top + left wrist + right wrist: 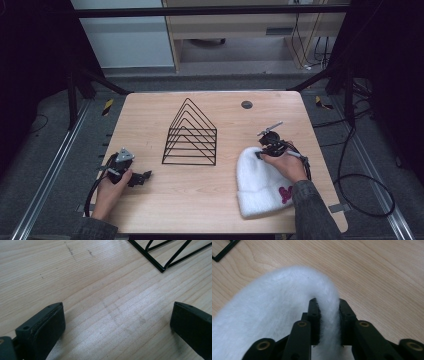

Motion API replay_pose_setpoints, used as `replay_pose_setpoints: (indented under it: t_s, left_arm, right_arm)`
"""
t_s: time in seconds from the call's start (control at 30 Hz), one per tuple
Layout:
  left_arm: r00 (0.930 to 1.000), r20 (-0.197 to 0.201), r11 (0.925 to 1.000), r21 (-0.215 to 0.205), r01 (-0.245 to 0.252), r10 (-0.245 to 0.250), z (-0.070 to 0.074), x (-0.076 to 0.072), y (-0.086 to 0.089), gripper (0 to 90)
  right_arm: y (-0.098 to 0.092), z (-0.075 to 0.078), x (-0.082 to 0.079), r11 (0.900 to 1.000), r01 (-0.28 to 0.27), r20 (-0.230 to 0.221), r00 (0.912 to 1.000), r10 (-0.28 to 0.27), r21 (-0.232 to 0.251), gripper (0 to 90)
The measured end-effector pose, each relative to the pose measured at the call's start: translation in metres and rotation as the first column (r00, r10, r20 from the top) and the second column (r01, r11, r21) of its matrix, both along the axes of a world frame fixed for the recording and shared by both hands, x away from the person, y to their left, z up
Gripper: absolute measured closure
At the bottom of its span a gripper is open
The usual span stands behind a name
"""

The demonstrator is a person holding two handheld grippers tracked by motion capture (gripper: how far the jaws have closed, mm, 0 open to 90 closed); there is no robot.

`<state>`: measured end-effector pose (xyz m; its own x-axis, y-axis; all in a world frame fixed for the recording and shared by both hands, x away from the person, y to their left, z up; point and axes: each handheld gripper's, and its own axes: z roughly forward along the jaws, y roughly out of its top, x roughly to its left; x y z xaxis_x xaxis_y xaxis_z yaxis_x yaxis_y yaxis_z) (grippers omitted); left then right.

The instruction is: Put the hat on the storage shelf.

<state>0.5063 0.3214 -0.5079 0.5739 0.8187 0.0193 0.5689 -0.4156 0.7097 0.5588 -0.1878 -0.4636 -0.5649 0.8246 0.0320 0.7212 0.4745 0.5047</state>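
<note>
On the wooden table (210, 200), we saw the wire rack (190, 136) at centre, the white hat (260, 182) right of it pinched at its far tip by our right gripper (329, 322), our left gripper (117, 322) spread empty.

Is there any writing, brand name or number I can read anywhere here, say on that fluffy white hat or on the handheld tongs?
No readable text in any view.
Fluffy white knit hat: a dark pink mark near its cuff, too small and blurred to tell whether it is letters or a motif.
Right tongs, pinching the hat's edge: no label visible.
Left tongs, black wire rack, pale wooden table: no markings.
</note>
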Motion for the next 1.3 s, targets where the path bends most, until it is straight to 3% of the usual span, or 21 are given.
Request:
replay_pose_setpoints:
  t_s: [0.17, 0.33, 0.43, 0.47, 0.53, 0.57, 0.6, 0.63, 0.67, 0.7, 0.73, 0.77, 0.9, 1.2, 1.3]
  left_arm:
    - [1.0000, 0.000, 1.0000, 0.000, 0.000, 0.000, 0.000, 0.000, 0.000, 0.0]
    - [1.0000, 0.000, 1.0000, 0.000, -0.001, 0.001, 0.000, 0.000, 0.000, 0.0]
    - [1.0000, -0.001, 1.0000, 0.001, 0.000, 0.000, 0.000, 0.000, 0.000, 0.0]
    - [1.0000, -0.001, 1.0000, 0.001, 0.000, 0.000, 0.000, 0.000, 0.000, 0.0]
    - [1.0000, -0.002, 1.0000, 0.001, -0.001, 0.001, 0.000, 0.000, 0.000, 0.0]
    - [1.0000, -0.003, 1.0000, 0.006, -0.004, 0.004, 0.001, 0.000, 0.000, 0.0]
    - [1.0000, 0.002, 0.9999, 0.012, 0.001, -0.001, 0.001, 0.000, -0.001, 0.0]
    - [0.9996, 0.027, 0.9990, 0.043, -0.011, 0.010, 0.006, -0.003, -0.002, 2.8]
    - [0.9996, 0.027, 0.9990, 0.043, -0.011, 0.010, 0.006, -0.003, -0.002, 3.8]
    - [0.9984, 0.053, 0.9984, 0.052, -0.021, 0.018, 0.010, -0.004, -0.002, 3.8]
    - [0.9962, 0.084, 0.9991, 0.033, -0.027, 0.024, 0.017, -0.007, -0.001, 2.8]
    - [0.9962, 0.084, 0.9991, 0.033, -0.027, 0.024, 0.017, -0.007, -0.001, 3.1]
    - [0.9881, 0.146, 0.9988, -0.006, -0.049, 0.049, 0.030, -0.012, 0.002, 4.9]
    - [0.9817, 0.188, 0.9940, -0.109, -0.009, 0.030, 0.043, -0.021, -0.003, 5.2]
    - [0.9814, 0.190, 0.9953, -0.096, -0.010, 0.028, 0.048, -0.021, -0.004, 5.3]
  right_arm:
    - [-0.003, 0.012, -0.011, 1.000, -0.011, 0.047, 0.9989, 0.010, 0.023, 82.2]
    - [-0.009, 0.039, -0.034, 0.997, -0.020, 0.161, 0.9869, 0.007, 0.077, 82.6]
    - [-0.018, 0.059, -0.061, 0.993, -0.027, 0.250, 0.9682, -0.004, 0.119, 82.7]
    - [-0.018, 0.059, -0.061, 0.993, -0.027, 0.250, 0.9682, -0.004, 0.119, 82.7]
    - [-0.023, 0.066, -0.075, 0.989, -0.026, 0.296, 0.9550, -0.018, 0.145, 82.9]
    - [-0.026, 0.071, -0.087, 0.987, -0.024, 0.329, 0.9440, -0.031, 0.161, 83.0]
    - [-0.026, 0.071, -0.087, 0.987, -0.024, 0.329, 0.9440, -0.031, 0.161, 83.0]
    - [-0.029, 0.076, -0.097, 0.984, -0.026, 0.358, 0.9329, -0.040, 0.176, 83.0]
    - [-0.029, 0.076, -0.097, 0.984, -0.026, 0.358, 0.9329, -0.040, 0.176, 83.0]
    - [-0.030, 0.079, -0.102, 0.983, -0.023, 0.372, 0.9268, -0.048, 0.184, 83.0]
    - [-0.032, 0.084, -0.110, 0.978, -0.018, 0.389, 0.9190, -0.065, 0.206, 83.1]
    - [-0.032, 0.084, -0.110, 0.978, -0.018, 0.389, 0.9190, -0.065, 0.206, 83.1]
    - [-0.033, 0.093, -0.122, 0.975, -0.017, 0.418, 0.9050, -0.079, 0.221, 83.1]
    - [-0.028, 0.121, -0.130, 0.972, -0.032, 0.464, 0.8817, -0.083, 0.234, 83.4]
    - [-0.025, 0.131, -0.129, 0.972, -0.036, 0.481, 0.8727, -0.082, 0.231, 83.4]
